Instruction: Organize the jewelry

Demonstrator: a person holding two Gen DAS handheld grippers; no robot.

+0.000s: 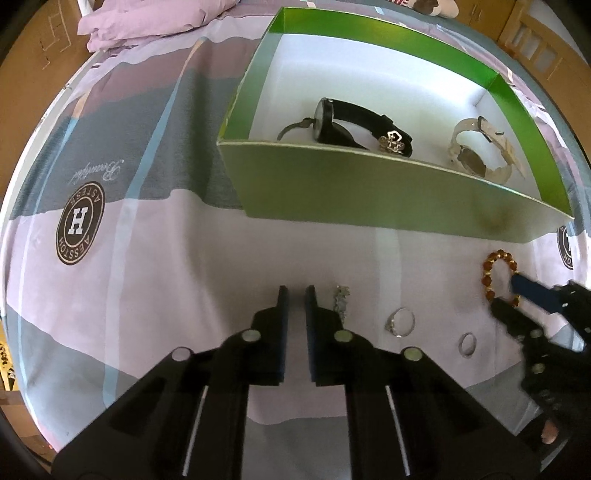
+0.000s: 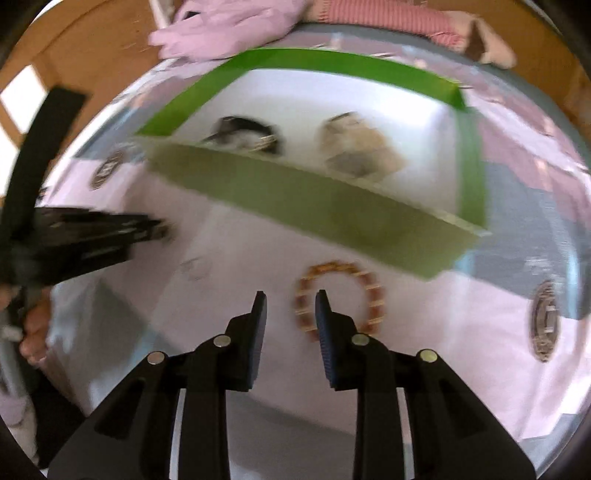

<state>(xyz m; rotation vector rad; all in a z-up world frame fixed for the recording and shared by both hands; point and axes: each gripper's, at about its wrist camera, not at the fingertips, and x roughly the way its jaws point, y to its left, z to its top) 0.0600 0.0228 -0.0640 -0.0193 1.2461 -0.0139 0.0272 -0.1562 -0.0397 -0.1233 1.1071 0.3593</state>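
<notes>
An amber bead bracelet [image 1: 496,271] [image 2: 341,297] lies on the bedsheet in front of a green box [image 1: 369,181] [image 2: 295,206]. My right gripper [image 1: 515,297] [image 2: 290,301] is open and straddles the bracelet's left arc, one finger inside the loop; the pads do not press on it. My left gripper [image 1: 296,291] [image 2: 160,229] is shut on nothing, just left of a silver chain piece [image 1: 341,302]. A stone ring [image 1: 400,321] and a plain ring [image 1: 466,343] lie between the two grippers. Inside the box are a black watch [image 1: 327,118] [image 2: 240,134], a beige watch [image 1: 480,155] [image 2: 358,147] and a small silver ornament [image 1: 394,142].
The sheet is lilac and grey with round logos [image 1: 79,229]. Folded lilac bedding [image 1: 147,22] lies behind the box at the far left. A wooden bed frame [image 1: 535,48] stands at the far right. A hand [image 2: 33,332] holds the left gripper.
</notes>
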